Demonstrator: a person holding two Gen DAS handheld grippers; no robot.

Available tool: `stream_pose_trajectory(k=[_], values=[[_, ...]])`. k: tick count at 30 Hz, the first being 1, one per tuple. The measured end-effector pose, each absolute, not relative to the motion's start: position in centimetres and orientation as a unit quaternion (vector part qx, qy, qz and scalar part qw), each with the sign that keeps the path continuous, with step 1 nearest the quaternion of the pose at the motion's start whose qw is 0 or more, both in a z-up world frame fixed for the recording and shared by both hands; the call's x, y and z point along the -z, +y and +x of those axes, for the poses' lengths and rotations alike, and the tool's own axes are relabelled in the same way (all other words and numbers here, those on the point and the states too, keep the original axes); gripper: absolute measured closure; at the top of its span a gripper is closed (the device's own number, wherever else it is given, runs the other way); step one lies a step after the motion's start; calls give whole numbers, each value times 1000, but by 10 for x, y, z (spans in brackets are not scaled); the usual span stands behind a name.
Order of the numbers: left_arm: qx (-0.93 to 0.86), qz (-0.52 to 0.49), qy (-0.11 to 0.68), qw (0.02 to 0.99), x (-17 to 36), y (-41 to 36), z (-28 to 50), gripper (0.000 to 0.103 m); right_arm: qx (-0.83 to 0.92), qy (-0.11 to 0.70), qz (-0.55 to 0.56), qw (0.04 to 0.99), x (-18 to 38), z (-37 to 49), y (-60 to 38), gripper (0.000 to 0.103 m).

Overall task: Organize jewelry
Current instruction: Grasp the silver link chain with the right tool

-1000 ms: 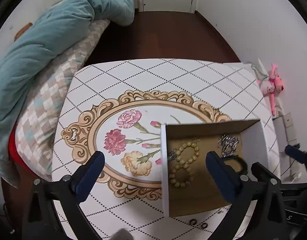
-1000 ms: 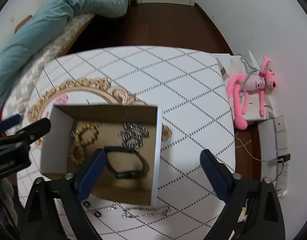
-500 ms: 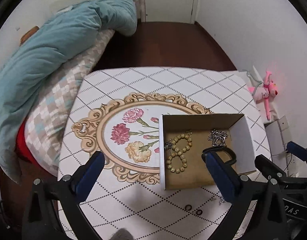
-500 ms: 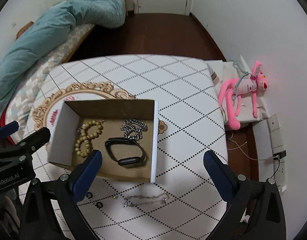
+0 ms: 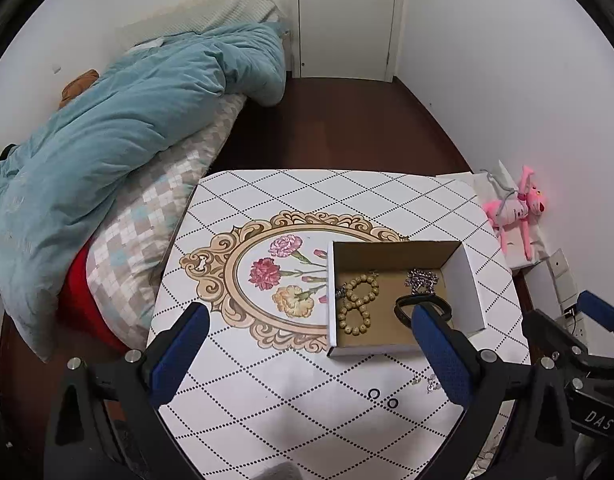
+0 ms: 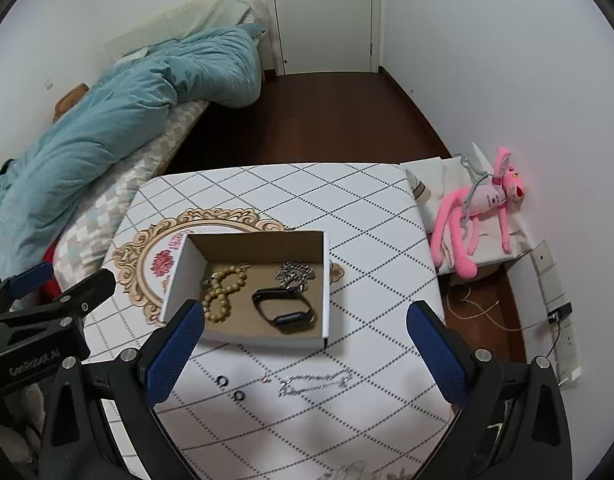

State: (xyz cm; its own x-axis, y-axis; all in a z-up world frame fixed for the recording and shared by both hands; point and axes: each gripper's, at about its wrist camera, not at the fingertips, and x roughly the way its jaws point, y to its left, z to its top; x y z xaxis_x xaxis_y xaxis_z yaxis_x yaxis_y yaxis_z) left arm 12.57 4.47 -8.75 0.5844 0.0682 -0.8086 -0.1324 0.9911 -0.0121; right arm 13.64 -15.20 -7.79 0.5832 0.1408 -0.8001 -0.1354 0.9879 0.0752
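Observation:
An open cardboard box [image 6: 326, 280] [image 5: 469, 296] stands on the white patterned table [image 6: 371, 216] [image 5: 307, 192]. In it lie a wooden bead bracelet [image 6: 223, 292] [image 5: 357, 300], a silver chain [image 6: 294, 274] [image 5: 421, 280] and a black watch band [image 6: 283, 308] [image 5: 407, 304]. In front of the box on the table lie a silver chain bracelet [image 6: 315, 381] and two small black rings [image 6: 229, 387] [image 5: 383, 398]. My left gripper [image 5: 307, 344] and right gripper [image 6: 307, 336] are both open and empty, held above the table's near side.
A bed with a teal duvet [image 5: 107, 128] [image 6: 107, 120] borders the table's left side. A pink plush toy [image 6: 479, 208] [image 5: 515, 208] lies on a white bag by the right wall. A closed door [image 6: 323, 16] is at the far end.
Both grippers have drawn back and up from the box, so more of the table and room shows. Both stay open and empty.

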Motion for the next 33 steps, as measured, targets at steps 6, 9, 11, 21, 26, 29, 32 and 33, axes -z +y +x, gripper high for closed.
stream_pose_trajectory(k=[6, 9, 11, 21, 26, 29, 32, 33], values=[[-68, -27, 478, 875, 124, 43, 114, 0, -58, 486, 33, 871, 121, 128, -174, 1], [-82, -15, 501, 861, 158, 43, 112, 0, -42, 520, 58, 851, 164, 132, -192, 8], [-83, -16, 517, 852, 178, 44, 112, 0, -34, 539, 73, 838, 190, 134, -200, 20], [-82, -8, 557, 827, 231, 44, 111, 0, -20, 532, 47, 846, 248, 142, -191, 44], [-66, -5, 558, 827, 235, 37, 109, 1, -40, 522, 38, 851, 247, 136, -178, 94], [-44, -5, 556, 830, 234, 29, 108, 1, -41, 525, 54, 848, 246, 133, -181, 96], [-23, 3, 553, 833, 233, 18, 108, 2, -41, 525, 78, 846, 243, 129, -193, 97], [-15, 7, 551, 834, 233, 12, 108, 3, -41, 524, 83, 846, 241, 126, -196, 97]])
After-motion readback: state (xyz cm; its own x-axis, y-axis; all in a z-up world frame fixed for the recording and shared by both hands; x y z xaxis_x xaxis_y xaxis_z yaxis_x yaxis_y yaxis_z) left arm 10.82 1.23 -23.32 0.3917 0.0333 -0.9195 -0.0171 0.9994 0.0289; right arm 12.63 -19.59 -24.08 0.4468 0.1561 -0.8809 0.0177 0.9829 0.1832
